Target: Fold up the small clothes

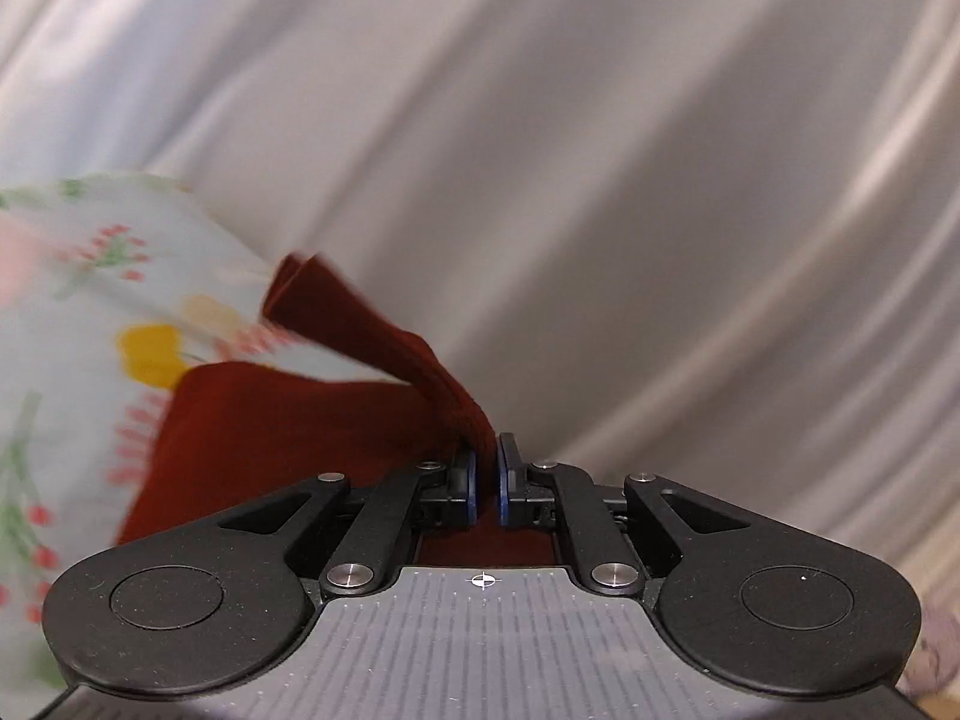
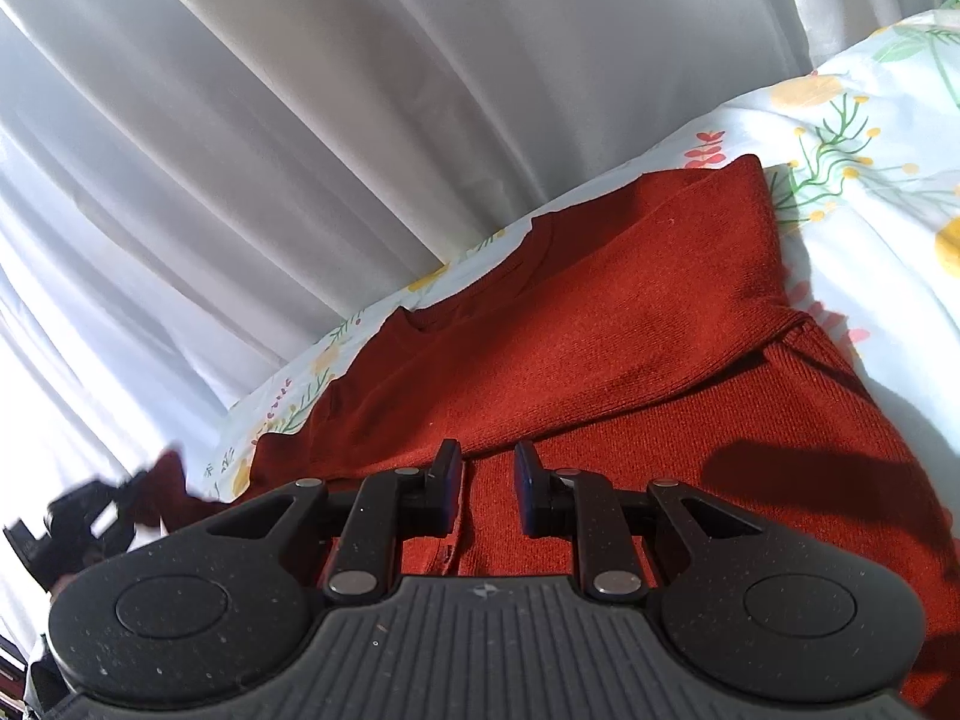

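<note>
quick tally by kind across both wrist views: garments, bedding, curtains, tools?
Red sweater: 1
Floral sheet: 1
White curtain: 1
Tools: 2, left tool shut on the sweater's sleeve, right tool open over the sweater
Total: 5

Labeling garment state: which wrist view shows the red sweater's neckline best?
Right wrist: the red sweater lies spread on the floral sheet, neckline sharp and unobstructed. Left wrist shows only a blurred sleeve or edge pinched in the left gripper; no neckline.
</note>
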